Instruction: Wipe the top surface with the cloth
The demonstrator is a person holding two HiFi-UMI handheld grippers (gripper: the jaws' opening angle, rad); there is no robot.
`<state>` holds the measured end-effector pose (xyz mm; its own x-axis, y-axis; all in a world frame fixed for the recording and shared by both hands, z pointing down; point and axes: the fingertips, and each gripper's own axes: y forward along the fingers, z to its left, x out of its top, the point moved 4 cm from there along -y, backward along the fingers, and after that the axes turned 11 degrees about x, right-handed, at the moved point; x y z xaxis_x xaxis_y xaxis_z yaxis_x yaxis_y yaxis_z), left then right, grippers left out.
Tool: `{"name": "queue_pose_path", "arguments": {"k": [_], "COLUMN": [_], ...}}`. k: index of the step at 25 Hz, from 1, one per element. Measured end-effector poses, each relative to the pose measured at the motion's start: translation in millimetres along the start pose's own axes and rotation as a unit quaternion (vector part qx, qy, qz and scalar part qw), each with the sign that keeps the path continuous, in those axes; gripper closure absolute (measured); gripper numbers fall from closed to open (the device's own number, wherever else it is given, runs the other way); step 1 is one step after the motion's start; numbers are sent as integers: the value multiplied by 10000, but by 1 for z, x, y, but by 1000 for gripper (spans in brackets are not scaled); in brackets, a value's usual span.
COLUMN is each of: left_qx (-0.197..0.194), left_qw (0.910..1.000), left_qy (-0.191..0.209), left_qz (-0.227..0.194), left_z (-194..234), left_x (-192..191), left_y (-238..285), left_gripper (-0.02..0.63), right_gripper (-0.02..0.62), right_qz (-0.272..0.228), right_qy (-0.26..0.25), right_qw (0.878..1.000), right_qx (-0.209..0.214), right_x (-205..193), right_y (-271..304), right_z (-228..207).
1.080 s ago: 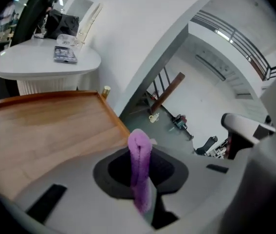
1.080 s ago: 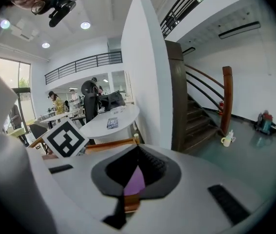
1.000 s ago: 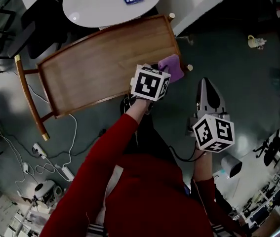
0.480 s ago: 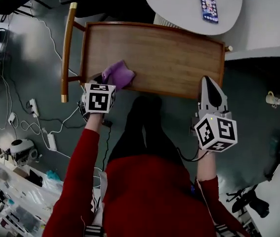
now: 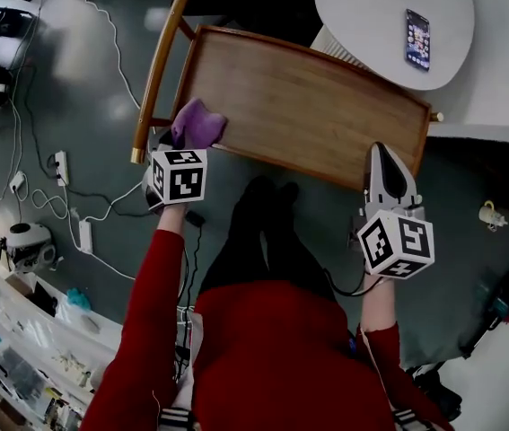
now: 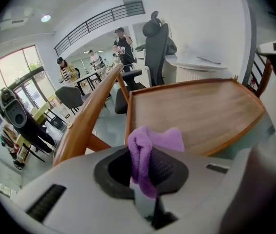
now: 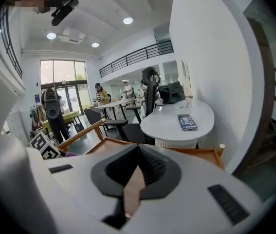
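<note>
At the head view's left, the left gripper holds the purple cloth on the wooden top surface, at its near-left corner. Left gripper view: jaws clamped on the cloth; sweep it flat, in overlapping strokes. Right gripper view: right gripper closed, empty.

Items counted: one purple fabric cloth, one rectangular wooden top surface with raised rim, one round white table, one dark smartphone. Grey hand-held two-jaw tools: two, namely the left gripper and the right gripper (one black-and-white marker cube on each).
</note>
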<state>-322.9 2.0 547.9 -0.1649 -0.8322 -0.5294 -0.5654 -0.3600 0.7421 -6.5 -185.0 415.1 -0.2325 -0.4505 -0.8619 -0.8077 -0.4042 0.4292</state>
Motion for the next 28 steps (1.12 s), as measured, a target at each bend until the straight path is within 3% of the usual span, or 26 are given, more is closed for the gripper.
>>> {"name": "queue_pose_path", "arguments": {"k": [5,8,10,12,15,20,25,27,28], "left_qx": [163,127,32,-146,-447,-1276,-2321,-2555,-2579], "left_qw": [9997,9999,9994,9953,9730,9179,8685,8590,8590], "left_qy": [166,-55,-237,-372,-580,-636,-421,-292,-238], "left_qz": [7,28,-237,-888,-2191,-3703,-4359,-4427,-4416], "left_z": [6,8,7,8,11,-15,-73,-92,-98], "left_x": [-5,-9,1,29,84,164,204,210,210], "left_y": [-4,-16,-33,-52,-83,-146,-194,-202,-204], "left_gripper": [552,552,552,552,554,552,552,552,552], "right_gripper": [583,583,583,583,583,583,583,583,583], "right_qz": [-76,-103,-164,-339,-669,-1229,-1761,-1928,-1994], "right_qy": [4,34,55,81,89,-31,-299,-409,-449], "right_qw": [9999,9998,9996,9990,9970,9911,9823,9789,9776], "right_qx": [-137,-182,-210,-287,-379,-505,-562,-536,-513], "right_x": [-3,-7,-7,-4,5,28,51,57,58], "right_y": [-17,-26,-30,-31,-31,-47,-62,-65,-66], "right_z": [4,4,2,0,-4,-4,5,9,11]}}
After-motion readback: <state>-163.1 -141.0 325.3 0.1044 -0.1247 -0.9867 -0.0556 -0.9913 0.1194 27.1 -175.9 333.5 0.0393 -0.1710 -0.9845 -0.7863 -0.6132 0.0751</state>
